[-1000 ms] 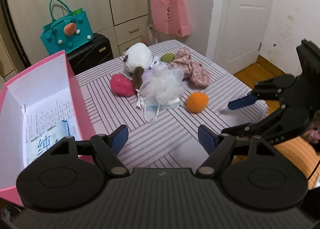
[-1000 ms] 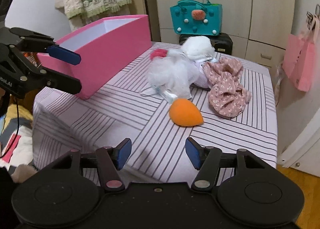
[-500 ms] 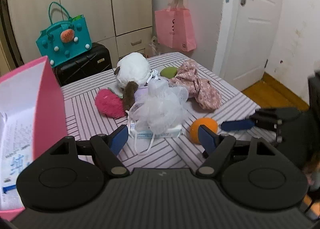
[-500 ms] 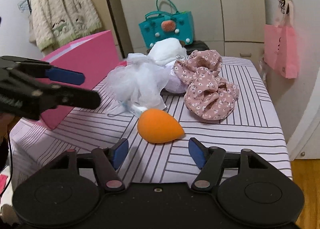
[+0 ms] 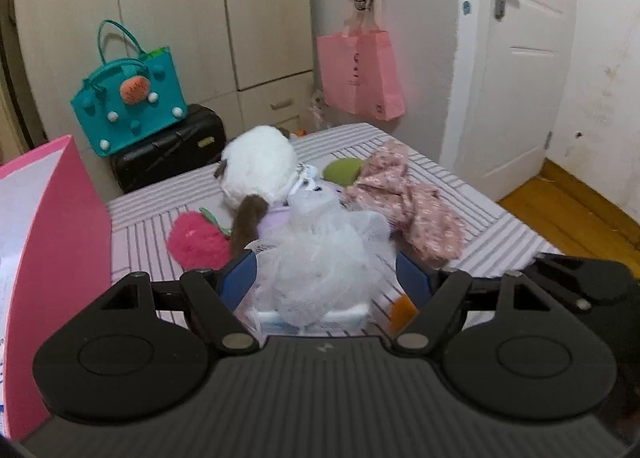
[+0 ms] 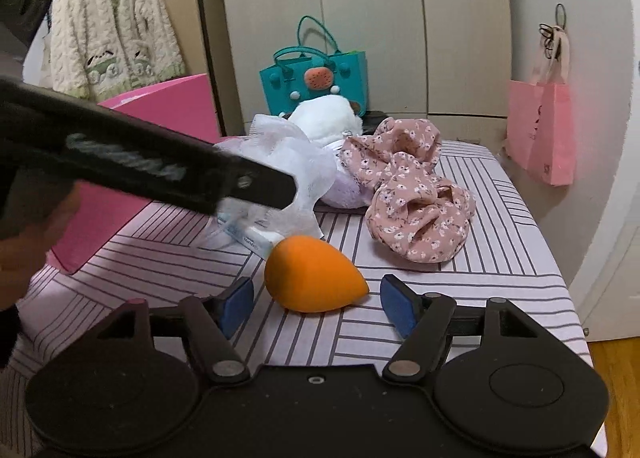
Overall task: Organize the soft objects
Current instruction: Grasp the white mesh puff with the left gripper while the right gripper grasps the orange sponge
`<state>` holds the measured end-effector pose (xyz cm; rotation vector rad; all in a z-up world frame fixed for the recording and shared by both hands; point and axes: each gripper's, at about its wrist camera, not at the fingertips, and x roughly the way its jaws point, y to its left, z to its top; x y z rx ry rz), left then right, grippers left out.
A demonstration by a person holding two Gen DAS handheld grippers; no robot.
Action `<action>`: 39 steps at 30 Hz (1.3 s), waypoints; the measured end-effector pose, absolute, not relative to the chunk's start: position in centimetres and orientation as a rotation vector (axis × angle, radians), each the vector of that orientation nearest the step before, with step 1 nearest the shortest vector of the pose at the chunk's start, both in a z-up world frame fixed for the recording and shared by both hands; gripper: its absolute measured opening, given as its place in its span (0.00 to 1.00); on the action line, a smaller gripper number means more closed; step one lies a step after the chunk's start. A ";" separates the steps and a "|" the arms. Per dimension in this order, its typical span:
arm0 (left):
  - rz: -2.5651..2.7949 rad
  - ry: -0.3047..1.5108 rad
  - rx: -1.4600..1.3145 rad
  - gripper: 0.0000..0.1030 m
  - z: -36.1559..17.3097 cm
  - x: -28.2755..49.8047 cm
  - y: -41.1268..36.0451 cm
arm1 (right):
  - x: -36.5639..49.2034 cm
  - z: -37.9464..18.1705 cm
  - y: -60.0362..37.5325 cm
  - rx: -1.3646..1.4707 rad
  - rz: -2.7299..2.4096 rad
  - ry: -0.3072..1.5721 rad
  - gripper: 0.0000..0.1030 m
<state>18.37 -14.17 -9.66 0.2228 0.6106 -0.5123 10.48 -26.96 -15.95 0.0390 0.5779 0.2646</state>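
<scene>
On the striped table (image 5: pixel 140 218) lies a pile of soft things: a white mesh pouf (image 5: pixel 320 254), a white plush (image 5: pixel 260 174), a red fuzzy strawberry (image 5: pixel 198 242), a green sponge (image 5: pixel 346 172) and a floral pink cloth (image 5: pixel 408 202). My left gripper (image 5: pixel 326 278) is open with the pouf between its blue pads, above a packet of face masks (image 5: pixel 316 316). The right gripper (image 6: pixel 318 310) has its jaws opening, and the orange egg-shaped sponge (image 6: pixel 312 278) lies on the table just ahead between them, untouched. The left gripper's finger (image 6: pixel 160 174) crosses the right wrist view in front of the pouf (image 6: pixel 288 154).
A tall pink box (image 5: pixel 52 258) stands open at the table's left. Behind the table are a teal felt bag (image 5: pixel 128 98) on a black suitcase (image 5: pixel 172 150), wardrobe doors, a hanging pink paper bag (image 5: pixel 360 70) and a white door (image 5: pixel 516 58). A cardigan (image 6: pixel 108 26) hangs at the left.
The left gripper has come forward and down, so the pouf now sits between its fingers. The right gripper has sunk toward the orange sponge and its jaws have spread wider.
</scene>
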 end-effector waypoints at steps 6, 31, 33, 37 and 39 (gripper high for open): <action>-0.489 0.604 0.226 0.74 -10.1 19.2 -14.4 | 10.0 -16.4 -25.9 0.005 0.224 0.553 0.74; -0.498 0.614 0.049 0.33 -11.7 18.9 -11.6 | 8.8 -16.3 -25.5 -0.004 0.187 0.531 0.53; -0.505 0.610 0.030 0.33 -11.6 18.5 -11.1 | 8.8 -16.2 -25.4 -0.002 0.185 0.535 0.53; -0.533 0.613 0.004 0.33 -11.4 17.6 -10.3 | 8.3 -16.0 -25.3 0.003 0.189 0.541 0.53; -0.550 0.633 -0.004 0.33 -11.3 17.3 -9.9 | 8.1 -15.9 -25.3 0.009 0.192 0.546 0.53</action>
